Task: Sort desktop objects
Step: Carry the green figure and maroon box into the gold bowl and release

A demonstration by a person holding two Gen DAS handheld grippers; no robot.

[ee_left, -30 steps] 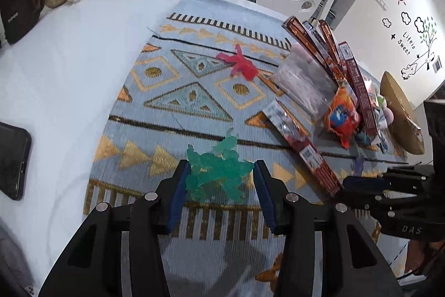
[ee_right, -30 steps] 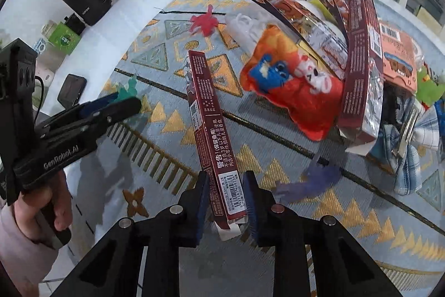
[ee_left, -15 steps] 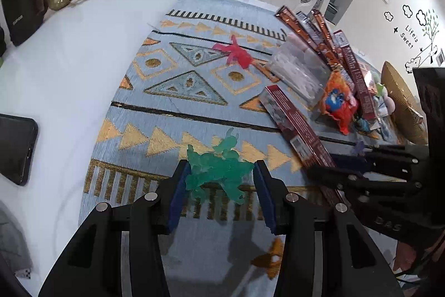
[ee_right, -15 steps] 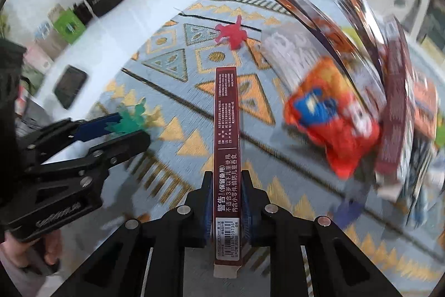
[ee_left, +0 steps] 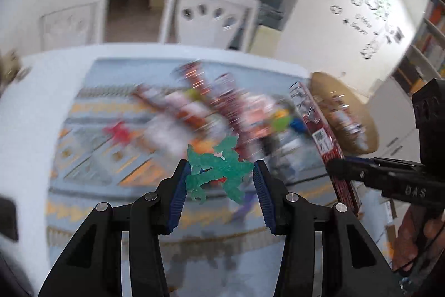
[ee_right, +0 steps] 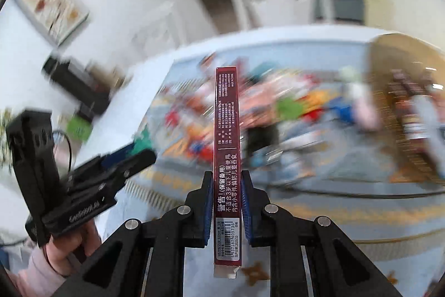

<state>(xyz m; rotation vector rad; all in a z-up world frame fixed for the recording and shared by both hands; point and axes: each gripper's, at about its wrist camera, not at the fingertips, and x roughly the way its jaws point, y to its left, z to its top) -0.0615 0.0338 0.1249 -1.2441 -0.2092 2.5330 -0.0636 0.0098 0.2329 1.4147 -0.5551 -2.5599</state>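
Note:
A translucent green toy figure (ee_left: 219, 169) hangs between the blue pads of my left gripper (ee_left: 221, 171), which is shut on it above the patterned cloth. My right gripper (ee_right: 226, 180) is shut on a long dark-red box (ee_right: 226, 130) that sticks straight out ahead, lifted off the table. In the left wrist view that red box (ee_left: 325, 141) and the right gripper (ee_left: 342, 169) show at the right. In the right wrist view the left gripper (ee_right: 139, 155) with the green toy (ee_right: 143, 139) shows at the left, held by a hand in a pink sleeve (ee_right: 41, 266).
The blue patterned cloth (ee_left: 91, 166) lies on a white table with a blurred heap of packets and toys (ee_left: 211, 107) and a red toy figure (ee_left: 119, 131). A round woven basket (ee_left: 345, 113) stands at the right. White chairs (ee_left: 208, 13) stand behind the table.
Both grippers have risen off the table with their loads. The right gripper closed on the red box and lifted it from the cloth. The views swung toward the basket.

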